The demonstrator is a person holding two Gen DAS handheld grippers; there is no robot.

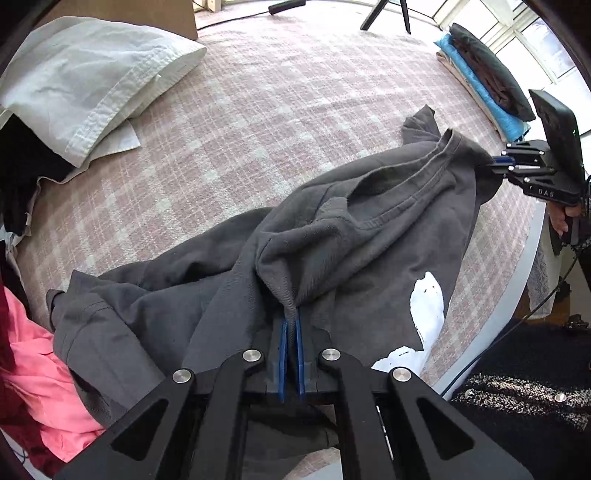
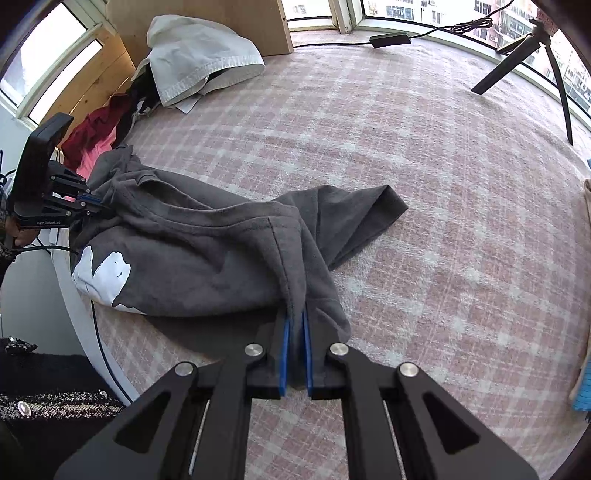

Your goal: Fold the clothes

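Note:
A dark grey T-shirt with a white print lies crumpled on a bed with a pink checked cover. My left gripper is shut on a pinch of the shirt's cloth near the collar. In the right wrist view the same grey T-shirt stretches leftward, and my right gripper is shut on a fold of it by a seam. Each gripper shows in the other's view: the right gripper holds the shirt's far end, the left gripper its opposite end. One sleeve lies flat on the cover.
A white garment lies at the far left by a wooden headboard. Pink and dark red clothes are heaped on the left. Folded clothes are stacked at the far right. A tripod and a cable stand near the window.

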